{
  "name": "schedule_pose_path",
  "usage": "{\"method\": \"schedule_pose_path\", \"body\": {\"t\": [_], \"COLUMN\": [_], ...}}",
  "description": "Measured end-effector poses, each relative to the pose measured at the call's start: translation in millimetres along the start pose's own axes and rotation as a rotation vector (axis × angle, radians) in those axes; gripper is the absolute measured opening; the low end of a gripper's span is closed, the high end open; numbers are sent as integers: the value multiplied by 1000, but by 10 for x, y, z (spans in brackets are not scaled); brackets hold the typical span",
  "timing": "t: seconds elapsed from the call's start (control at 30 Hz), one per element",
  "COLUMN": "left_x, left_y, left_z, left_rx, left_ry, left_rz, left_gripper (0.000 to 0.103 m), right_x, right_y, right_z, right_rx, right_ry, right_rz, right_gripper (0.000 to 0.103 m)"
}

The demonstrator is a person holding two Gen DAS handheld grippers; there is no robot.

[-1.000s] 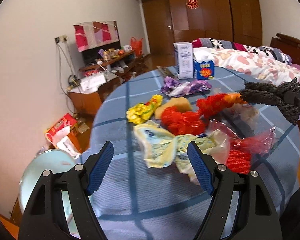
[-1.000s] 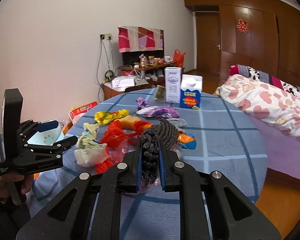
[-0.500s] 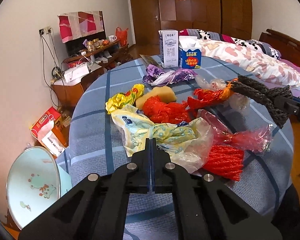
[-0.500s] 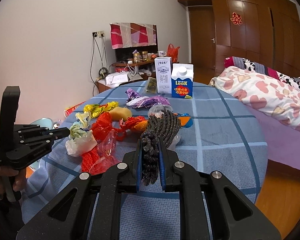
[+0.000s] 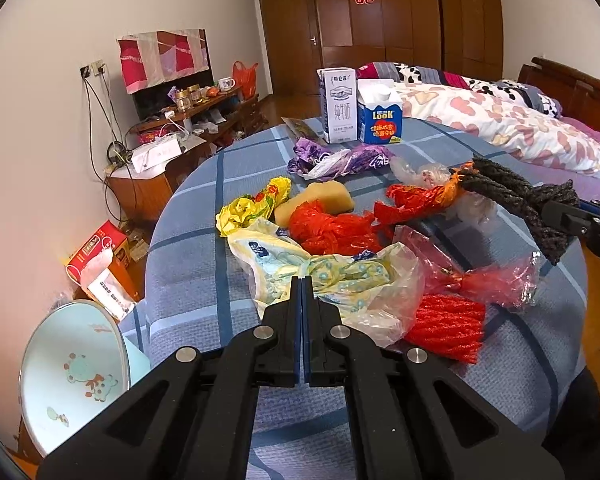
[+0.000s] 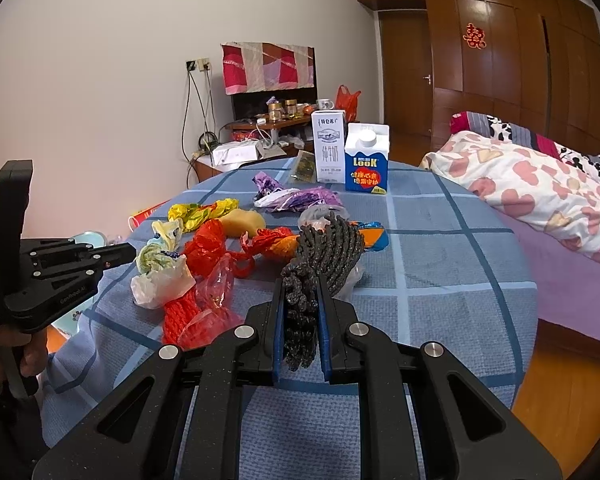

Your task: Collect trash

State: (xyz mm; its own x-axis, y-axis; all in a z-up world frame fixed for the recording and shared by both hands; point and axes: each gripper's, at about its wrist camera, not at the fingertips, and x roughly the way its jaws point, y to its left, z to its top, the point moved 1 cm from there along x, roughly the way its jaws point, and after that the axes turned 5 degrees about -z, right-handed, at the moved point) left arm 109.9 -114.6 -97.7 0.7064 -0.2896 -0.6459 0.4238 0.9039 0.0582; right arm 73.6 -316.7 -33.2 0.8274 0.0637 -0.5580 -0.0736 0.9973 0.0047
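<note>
- Right tongs gripped black rope above the surface.
- Left tongs were pressed together, seemingly empty, just before the pale plastic bag.

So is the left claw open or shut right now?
Shut. In the left wrist view the left claw has its fingers pressed together with no gap, tips at the pale bag; whether they pinch the plastic, cannot tell.

surface: round table under blue checked cloth | far edge: white milk carton, blue LOOK carton just right of it | nearer than cartons: purple wrapper, yellow foil wrapper, tan sponge, red plastic bags, pale printed bag
</note>
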Motion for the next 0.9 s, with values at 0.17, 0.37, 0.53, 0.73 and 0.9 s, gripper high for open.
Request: {"method": "schedule_pose_path", "body": {"t": [0.17, 0.37, 0.53, 0.73, 0.9], "left_x": [-44, -96, -175, -160, -122], "left_y": [-22, -29, 10, 158, 237], "left_z": [-17, -10, -11, -87, -99], "left_rx": [25, 35, 31, -52, -114], "left_ry": [-15, -32, -42, -27, -15], "left_rz": [39, 44, 54, 96, 112], "left_gripper": [0, 0, 0, 51, 67], "right_x": [55, 106, 159, 104, 17], "right_y": [-13, -41, -115, -300, -267], "right_z": [-43, -101, -269, -423, -289], "right_rx": [-3, -6, -15, 29, 38], "right_ry": [16, 38, 82, 90, 42], "right_rz": [-11, -18, -29, -37, -33], "right_gripper": [15, 15, 15, 50, 60]}}
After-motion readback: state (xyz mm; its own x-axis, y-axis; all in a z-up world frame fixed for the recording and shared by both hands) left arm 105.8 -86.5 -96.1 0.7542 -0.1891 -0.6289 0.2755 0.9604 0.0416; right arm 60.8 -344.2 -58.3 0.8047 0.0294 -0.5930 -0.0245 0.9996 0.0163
